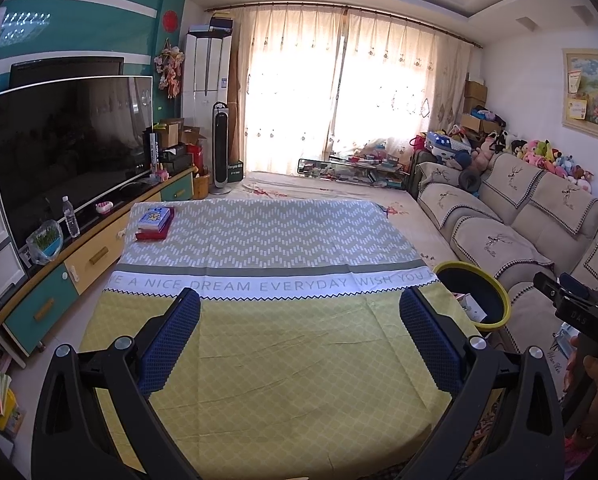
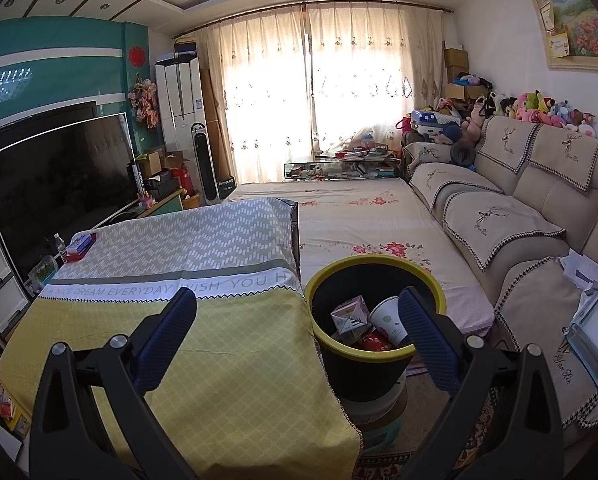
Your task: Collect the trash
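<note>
Left gripper [image 1: 299,312] spread wide, empty, over the tablecloth [image 1: 259,360]. Right gripper [image 2: 297,314] likewise spread and empty, beside the bin [image 2: 379,354] off the table's right edge. Inside it: carton [image 2: 349,314], cup [image 2: 389,318], red wrapper [image 2: 375,344]. Farther off, box [image 1: 153,222] on the far left corner.

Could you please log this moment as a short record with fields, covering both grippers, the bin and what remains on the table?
left gripper: open, empty, over the yellow and grey patterned tablecloth
right gripper: open, empty, its right finger in front of the bin
bin: black round bin with yellow rim, beside the table's right edge
bin contents: white paper cup, small printed carton, red wrapper
left on table: small stack of boxes, blue on red, at the far left corner
</note>
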A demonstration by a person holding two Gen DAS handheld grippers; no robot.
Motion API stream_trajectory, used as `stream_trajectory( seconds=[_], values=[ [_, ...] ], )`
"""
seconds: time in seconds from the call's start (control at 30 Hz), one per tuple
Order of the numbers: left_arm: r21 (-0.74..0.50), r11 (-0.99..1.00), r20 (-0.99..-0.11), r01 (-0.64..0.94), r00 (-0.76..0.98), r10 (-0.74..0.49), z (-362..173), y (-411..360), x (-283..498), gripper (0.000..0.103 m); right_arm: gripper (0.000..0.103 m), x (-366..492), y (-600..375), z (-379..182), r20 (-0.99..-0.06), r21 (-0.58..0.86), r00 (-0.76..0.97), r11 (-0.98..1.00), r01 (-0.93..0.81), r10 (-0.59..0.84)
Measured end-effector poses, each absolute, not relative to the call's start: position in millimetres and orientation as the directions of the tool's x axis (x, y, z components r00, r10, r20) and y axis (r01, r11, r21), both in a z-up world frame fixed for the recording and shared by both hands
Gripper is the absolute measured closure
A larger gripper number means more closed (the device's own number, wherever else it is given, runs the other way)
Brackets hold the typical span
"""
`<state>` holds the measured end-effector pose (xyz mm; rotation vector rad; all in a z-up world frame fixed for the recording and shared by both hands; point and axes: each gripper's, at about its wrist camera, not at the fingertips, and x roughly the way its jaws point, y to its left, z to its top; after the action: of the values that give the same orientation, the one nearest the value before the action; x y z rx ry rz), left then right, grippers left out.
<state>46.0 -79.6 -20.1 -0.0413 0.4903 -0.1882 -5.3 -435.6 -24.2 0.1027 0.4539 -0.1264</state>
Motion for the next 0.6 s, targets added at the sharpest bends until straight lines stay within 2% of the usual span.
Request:
stream_trajectory(
  seconds=[0.17,0.37,0.47,0.6],
  values=[
    [-0.085,0.983,-0.457,0.164,0.87,-0.185,-20.3,-77.7,49.0,0.005,0.007,-5.2,-435.5,-24.1,-0.444,0.071,0.891,0.987,0.145,-0.099],
    [-0.074,0.98,-0.399,0.184,0.895,-0.199,-15.0,-76.8,44.2,0.005,0.007,-3.0,-434.9,-29.7,-0.45,0.073,0.888,0.987,0.141,-0.093],
    [-0.113,0.974,-0.414,0.197,0.882,-0.226,-14.6,-72.4,50.6,0.005,0.007,-1.3,-435.5,-30.4,-0.452,0.072,0.887,0.988,0.14,-0.093],
    [-0.097,0.982,-0.473,0.161,0.861,-0.188,-20.8,-68.6,75.0,0.005,0.007,8.3,-432.1,-30.9,-0.457,0.058,0.885,0.99,0.126,-0.086]
  ],
)
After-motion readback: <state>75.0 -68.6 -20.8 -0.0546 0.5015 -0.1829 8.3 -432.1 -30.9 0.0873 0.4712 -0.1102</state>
